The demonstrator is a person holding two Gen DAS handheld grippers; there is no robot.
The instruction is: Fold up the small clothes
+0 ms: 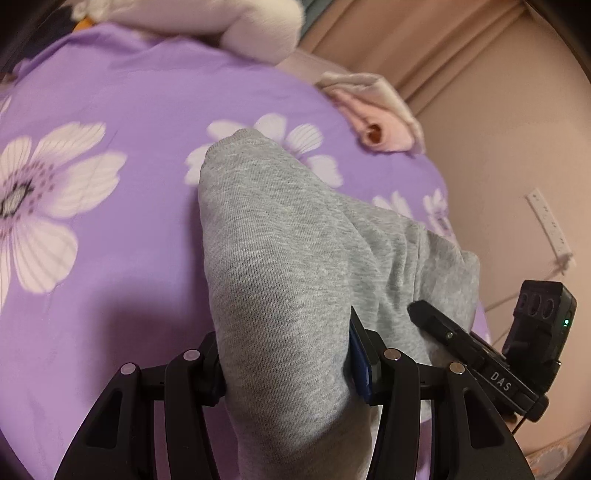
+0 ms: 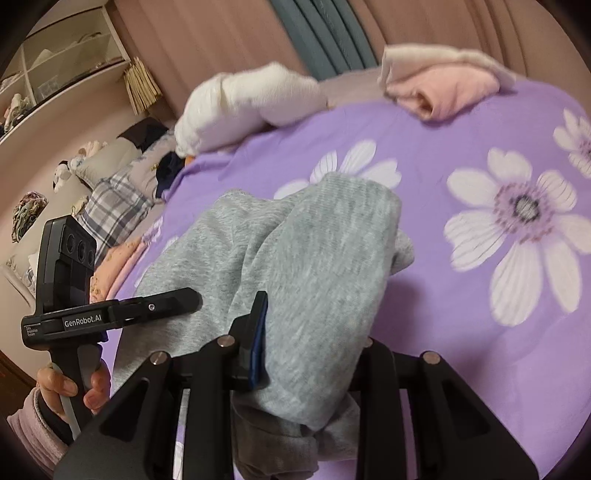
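Gripping one grey garment (image 1: 280, 258) from both sides: left gripper (image 1: 288, 362) clamped on a thick bunch of its knit, right gripper (image 2: 314, 354) pinched narrower on another bunch. Draped forward from both sets of jaws onto a purple flowered bedspread (image 1: 110, 229). Ahead of the left gripper, one folded pink garment (image 1: 373, 110) at the bed's edge; beyond it, one white fluffy bundle (image 1: 258, 33). Left of the right gripper, one hand (image 2: 70, 387) on the other handle, plaid fabric (image 2: 114, 210) and shelves (image 2: 55, 55) farther off.
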